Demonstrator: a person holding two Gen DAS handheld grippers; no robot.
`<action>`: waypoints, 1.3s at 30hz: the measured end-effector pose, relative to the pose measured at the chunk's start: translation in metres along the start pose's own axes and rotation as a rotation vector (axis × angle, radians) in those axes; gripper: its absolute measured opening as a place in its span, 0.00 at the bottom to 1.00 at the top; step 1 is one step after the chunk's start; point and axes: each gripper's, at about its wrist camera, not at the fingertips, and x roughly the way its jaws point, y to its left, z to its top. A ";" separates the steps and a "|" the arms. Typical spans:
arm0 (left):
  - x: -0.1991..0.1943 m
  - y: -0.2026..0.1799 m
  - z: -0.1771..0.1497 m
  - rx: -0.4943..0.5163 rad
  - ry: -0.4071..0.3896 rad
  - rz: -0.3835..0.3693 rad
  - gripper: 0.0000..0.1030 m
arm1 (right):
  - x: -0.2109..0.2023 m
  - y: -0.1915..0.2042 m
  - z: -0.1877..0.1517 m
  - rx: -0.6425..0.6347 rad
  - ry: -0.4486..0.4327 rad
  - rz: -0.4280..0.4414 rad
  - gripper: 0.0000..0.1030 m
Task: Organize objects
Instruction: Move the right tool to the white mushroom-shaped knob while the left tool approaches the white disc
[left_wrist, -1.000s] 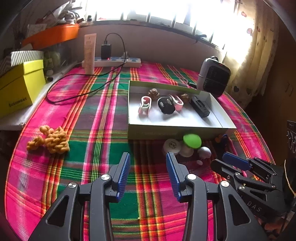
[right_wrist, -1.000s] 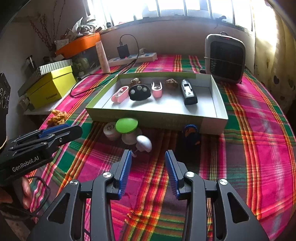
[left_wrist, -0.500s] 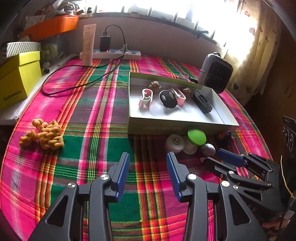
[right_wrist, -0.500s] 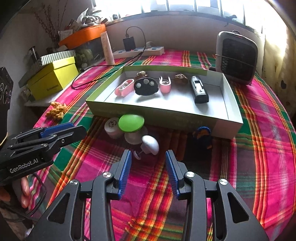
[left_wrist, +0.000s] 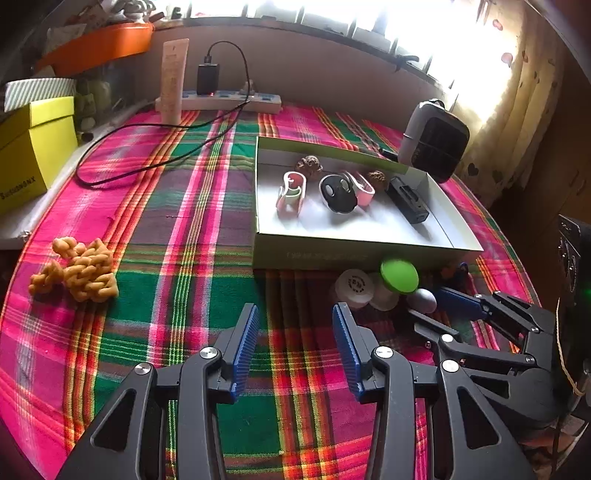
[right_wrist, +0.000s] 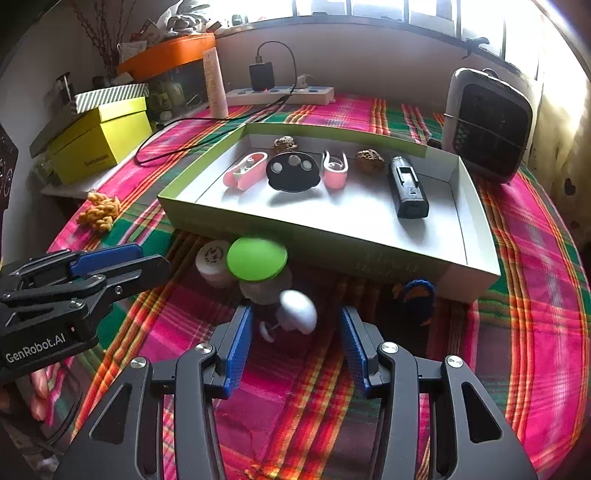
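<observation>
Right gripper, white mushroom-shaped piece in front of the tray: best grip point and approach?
Grip the rounded white cap across its sides; the thin stem with its small foot looks too slim to pinch reliably. It lies tipped over, stem pointing near-left, already between the open right gripper fingers. Come straight ahead and down, staying clear of the green lid behind.

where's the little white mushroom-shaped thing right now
In the right wrist view, the white mushroom-shaped piece lies on the plaid cloth between the open right gripper fingers, just before the green-lidded jar.
</observation>
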 end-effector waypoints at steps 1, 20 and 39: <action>0.001 0.000 0.001 0.000 0.002 -0.001 0.39 | 0.000 0.000 0.000 -0.002 0.000 0.001 0.46; 0.012 -0.005 0.005 0.005 0.020 -0.034 0.39 | -0.003 -0.006 0.001 0.011 -0.005 0.006 0.30; 0.024 -0.020 0.013 0.065 0.031 -0.095 0.46 | -0.008 -0.012 -0.007 0.028 -0.003 0.014 0.30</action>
